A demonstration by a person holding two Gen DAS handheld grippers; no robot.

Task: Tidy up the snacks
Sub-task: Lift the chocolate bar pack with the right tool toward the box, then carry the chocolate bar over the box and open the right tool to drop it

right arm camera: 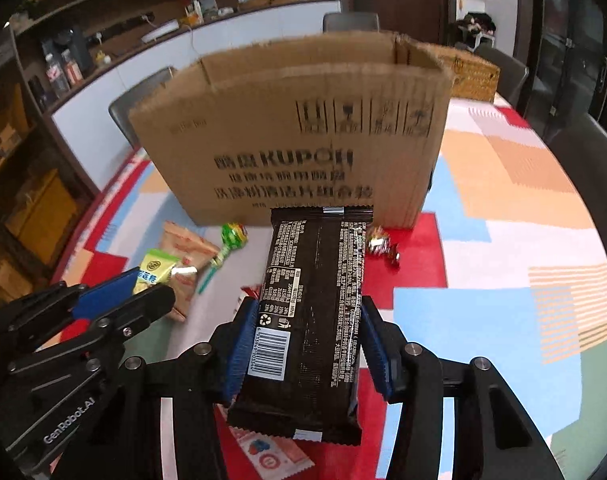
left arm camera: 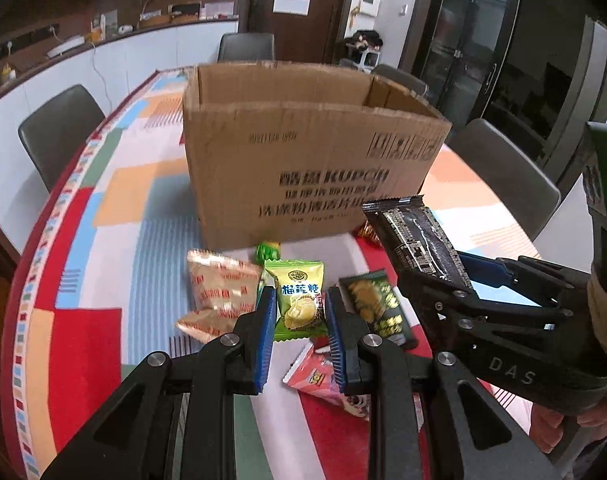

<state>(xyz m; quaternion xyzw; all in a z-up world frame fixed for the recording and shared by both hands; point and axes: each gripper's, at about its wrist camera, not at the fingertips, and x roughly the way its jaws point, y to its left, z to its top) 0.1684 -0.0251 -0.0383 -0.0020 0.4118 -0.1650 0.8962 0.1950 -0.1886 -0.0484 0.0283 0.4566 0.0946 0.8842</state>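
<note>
Black snack bar (right arm camera: 315, 312) clamped between right gripper (right arm camera: 309, 344) pads, lifted above table (right arm camera: 503, 208), just before cardboard box (right arm camera: 303, 128). Left gripper (left arm camera: 297, 332) empty, jaws nearly shut, over green durian candy pack (left arm camera: 297, 300) among loose snacks on table.

Left gripper (left arm camera: 297, 334) empty, jaws drawn near together, angled downward; right gripper (right arm camera: 307, 340) beside it, clamped on a packet.
</note>
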